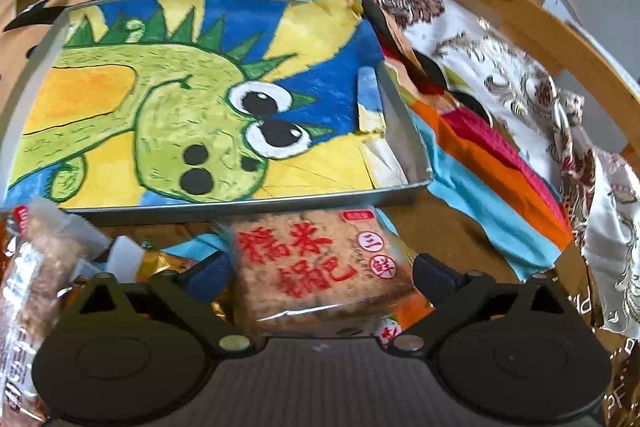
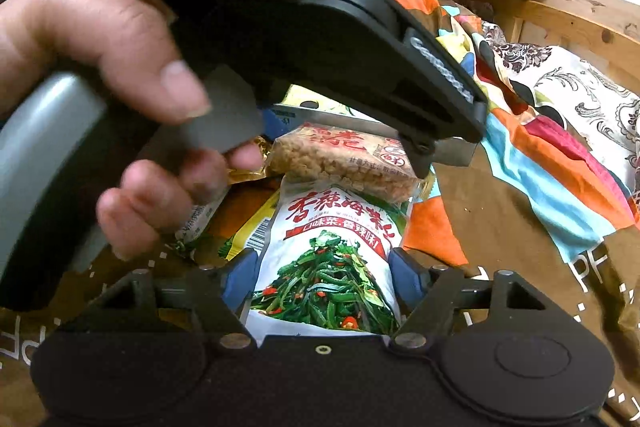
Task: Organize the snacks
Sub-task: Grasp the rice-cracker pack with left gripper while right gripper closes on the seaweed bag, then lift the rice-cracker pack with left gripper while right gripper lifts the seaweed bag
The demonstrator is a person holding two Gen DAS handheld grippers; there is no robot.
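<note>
A shallow grey box [image 1: 400,123] lined with a green dinosaur picture lies ahead in the left wrist view. My left gripper [image 1: 320,273] has its fingers on both sides of a clear rice-cracker packet [image 1: 316,267] with red characters, just before the box's near wall. The packet also shows in the right wrist view [image 2: 344,159], with the left gripper [image 2: 424,131] over it. My right gripper [image 2: 320,281] has its fingers on both sides of a white seaweed packet [image 2: 328,259] lying under the rice-cracker packet's near end.
More snack packets lie at the left [image 1: 28,287], with a gold wrapper [image 1: 168,263] and a yellow packet [image 2: 256,227]. A colourful cloth [image 1: 492,167] covers the surface. A wooden frame [image 1: 520,7] curves along the right. A patterned white cloth [image 2: 580,95] lies beside it.
</note>
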